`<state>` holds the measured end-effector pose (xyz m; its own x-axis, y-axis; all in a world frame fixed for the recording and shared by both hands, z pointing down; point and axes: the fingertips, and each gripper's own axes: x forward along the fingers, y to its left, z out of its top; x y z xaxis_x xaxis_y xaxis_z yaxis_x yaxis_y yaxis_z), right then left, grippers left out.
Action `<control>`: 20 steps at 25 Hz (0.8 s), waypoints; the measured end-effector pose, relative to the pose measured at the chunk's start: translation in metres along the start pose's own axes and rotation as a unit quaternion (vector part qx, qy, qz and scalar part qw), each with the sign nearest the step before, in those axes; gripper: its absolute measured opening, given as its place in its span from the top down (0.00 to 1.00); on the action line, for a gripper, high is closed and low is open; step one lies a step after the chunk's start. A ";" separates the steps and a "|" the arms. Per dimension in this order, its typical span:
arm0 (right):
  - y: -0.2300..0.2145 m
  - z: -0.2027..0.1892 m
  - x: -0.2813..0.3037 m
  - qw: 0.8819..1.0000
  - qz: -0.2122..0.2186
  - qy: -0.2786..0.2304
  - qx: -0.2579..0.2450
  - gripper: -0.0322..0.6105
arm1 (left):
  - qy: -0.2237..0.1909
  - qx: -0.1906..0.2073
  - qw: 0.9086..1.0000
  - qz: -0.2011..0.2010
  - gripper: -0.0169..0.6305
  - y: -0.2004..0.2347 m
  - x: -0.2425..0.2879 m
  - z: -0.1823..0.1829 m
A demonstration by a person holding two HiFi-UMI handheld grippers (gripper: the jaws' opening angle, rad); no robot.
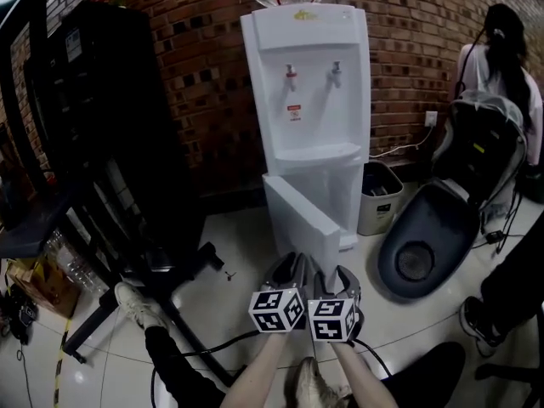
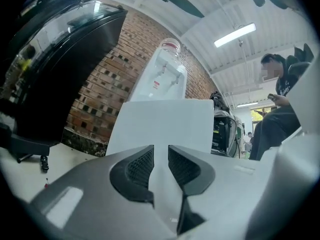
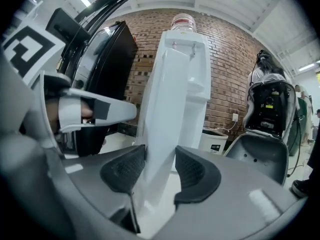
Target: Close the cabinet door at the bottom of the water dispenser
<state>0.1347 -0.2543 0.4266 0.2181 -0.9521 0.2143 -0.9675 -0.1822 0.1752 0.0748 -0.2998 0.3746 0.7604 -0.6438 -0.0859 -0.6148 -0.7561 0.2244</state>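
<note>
A white water dispenser (image 1: 310, 83) stands against the brick wall, and its bottom cabinet door (image 1: 302, 215) is swung out toward me. Both grippers are held side by side just in front of the door's free edge. My left gripper (image 1: 293, 266) faces the flat door panel (image 2: 160, 124), and its jaws (image 2: 161, 164) stand apart with nothing gripped. In the right gripper view, my right gripper (image 3: 160, 169) looks along the door's edge (image 3: 162, 124). That edge runs in line with the gap between its parted pads. I cannot tell whether they touch it. In the head view the right gripper (image 1: 338, 277) is beside the left.
A small bin (image 1: 378, 195) stands right of the dispenser, and a dark grey shell-shaped seat (image 1: 425, 240) lies beyond it. A person (image 1: 501, 58) stands at the back right. A black cabinet (image 1: 110, 126) and a wheeled chair base (image 1: 183, 262) fill the left. The floor is glossy tile.
</note>
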 end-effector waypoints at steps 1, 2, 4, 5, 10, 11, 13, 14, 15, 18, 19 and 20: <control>-0.004 0.000 0.001 1.000 -0.003 0.002 0.001 0.66 | 0.001 -0.001 1.000 0.001 0.83 -0.001 0.003 -0.002; -0.008 0.000 0.003 1.000 -0.005 0.002 0.001 0.66 | 0.003 -0.002 1.000 0.002 0.83 -0.001 0.006 -0.004; -0.015 -0.001 0.005 1.000 -0.009 0.002 0.002 0.66 | 0.006 -0.002 1.000 0.002 0.83 -0.003 0.012 -0.009; -0.018 -0.001 0.007 1.000 -0.011 0.002 0.002 0.66 | 0.006 -0.004 1.000 0.004 0.83 -0.003 0.015 -0.011; -0.038 -0.003 0.015 0.999 -0.033 0.008 0.005 0.71 | 0.003 -0.016 1.000 0.027 0.83 -0.001 0.031 -0.017; -0.043 -0.003 0.017 0.999 -0.035 0.009 0.006 0.71 | 0.002 -0.015 1.000 0.026 0.83 -0.003 0.035 -0.017; -0.052 -0.004 0.022 0.999 -0.040 0.011 0.009 0.74 | 0.002 -0.007 1.000 0.016 0.83 -0.008 0.044 -0.016; -0.056 -0.005 0.024 0.999 -0.043 0.010 0.010 0.74 | 0.005 -0.002 1.000 0.010 0.83 -0.011 0.048 -0.017; -0.061 -0.005 0.027 0.999 -0.046 0.010 0.010 0.75 | 0.007 0.004 1.000 0.007 0.83 -0.013 0.052 -0.017; -0.075 -0.004 0.038 0.998 -0.054 0.007 0.010 0.77 | 0.010 0.014 1.000 0.008 0.83 -0.013 0.065 -0.017; -0.079 -0.003 0.041 0.998 -0.055 0.007 0.011 0.77 | 0.011 0.015 1.000 0.009 0.83 -0.013 0.069 -0.018; -0.083 -0.003 0.045 0.998 -0.056 0.007 0.012 0.77 | 0.014 0.016 1.000 0.009 0.83 -0.013 0.073 -0.020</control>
<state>0.2250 -0.2810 0.4242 0.3264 -0.9221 0.2080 -0.9398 -0.2929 0.1761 0.1429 -0.3345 0.3847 0.7541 -0.6544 -0.0553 -0.6347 -0.7479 0.1944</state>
